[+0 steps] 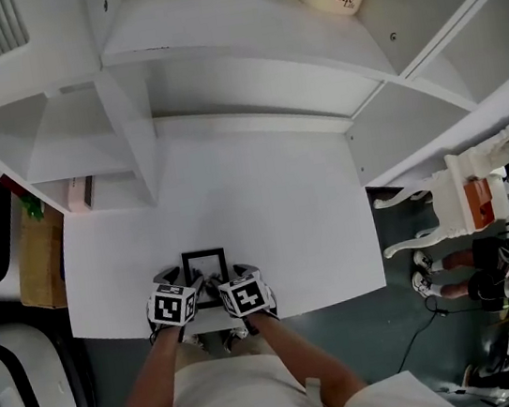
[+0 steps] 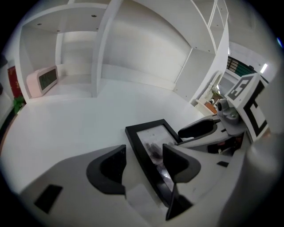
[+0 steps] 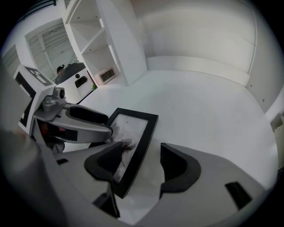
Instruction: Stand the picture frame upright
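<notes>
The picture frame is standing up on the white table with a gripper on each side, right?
Not quite. The picture frame is lying flat on the white table, not standing up, as the head view shows. The left gripper and right gripper are on each side.

picture frame (image 1: 205, 270) flat on table (image 1: 275, 214), between left gripper (image 2: 144, 167) and right gripper (image 3: 140, 165)

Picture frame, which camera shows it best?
Right gripper view: the picture frame lies flat, far edge and glass clear. Left gripper view shows it close but more covered; head view shows it small, partly hidden.
</notes>
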